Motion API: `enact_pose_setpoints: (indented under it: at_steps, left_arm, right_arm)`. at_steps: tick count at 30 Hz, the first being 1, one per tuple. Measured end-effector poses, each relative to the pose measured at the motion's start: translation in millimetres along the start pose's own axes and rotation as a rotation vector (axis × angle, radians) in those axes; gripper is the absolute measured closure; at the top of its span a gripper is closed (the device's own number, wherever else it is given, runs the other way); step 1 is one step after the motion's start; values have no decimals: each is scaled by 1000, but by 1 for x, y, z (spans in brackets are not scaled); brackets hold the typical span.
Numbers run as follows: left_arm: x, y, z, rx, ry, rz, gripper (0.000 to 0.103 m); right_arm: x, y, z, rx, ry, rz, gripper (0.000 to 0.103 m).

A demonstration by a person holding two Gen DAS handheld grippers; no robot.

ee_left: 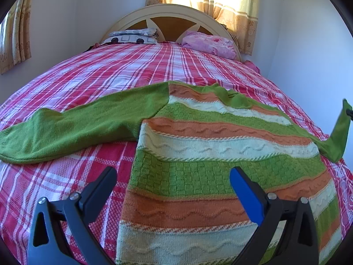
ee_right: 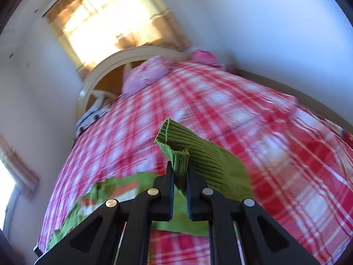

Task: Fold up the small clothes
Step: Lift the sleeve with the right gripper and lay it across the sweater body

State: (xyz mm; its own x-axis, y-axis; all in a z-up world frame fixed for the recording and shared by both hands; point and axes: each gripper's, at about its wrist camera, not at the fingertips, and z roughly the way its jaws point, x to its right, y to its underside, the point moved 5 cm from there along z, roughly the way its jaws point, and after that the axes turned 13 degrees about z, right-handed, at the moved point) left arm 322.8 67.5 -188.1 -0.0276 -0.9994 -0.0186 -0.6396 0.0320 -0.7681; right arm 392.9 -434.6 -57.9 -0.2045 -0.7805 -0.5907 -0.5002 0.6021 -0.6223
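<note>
Striped knit sweater (ee_left: 198,154) in green, orange and cream lies flat on the plaid bedspread (ee_left: 88,70), directly ahead of and under the left gripper (ee_left: 173,172). Left gripper spread wide, nothing between its fingers, hovering over the sweater's lower body; its right finger, with a blue pad, is over the knit and its left finger over bare bedspread. Left green sleeve (ee_left: 77,130) stretched flat out to the left, ahead of the gripper. Right green sleeve (ee_left: 339,132) lifted off the bed at far right edge. Right gripper (ee_right: 179,172) closed narrow, pinching the ribbed cuff (ee_right: 176,145) of that sleeve; cuff sticks up just ahead of the fingertips, sleeve fabric draping to the right and below. Right wrist view motion-blurred. Far ahead: curved headboard (ee_left: 172,13), pink pillow (ee_left: 209,44), patterned pillow (ee_left: 132,36), curtains (ee_left: 220,4).
</note>
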Motion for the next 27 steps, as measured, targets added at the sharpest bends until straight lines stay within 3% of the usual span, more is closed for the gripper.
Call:
enact_pose_setpoints:
  at_steps: [14, 20, 27]
  left_arm:
    - [-5, 5, 1, 15, 37, -36, 0]
    - [-6, 8, 3, 8, 51, -57, 0]
    - [-11, 10, 5, 6, 74, -87, 0]
  right_arm:
    - [-182, 67, 31, -89, -198, -283, 95]
    - [-239, 119, 56, -152, -256, -355, 95]
    - [-285, 203, 95, -270, -323, -373, 95]
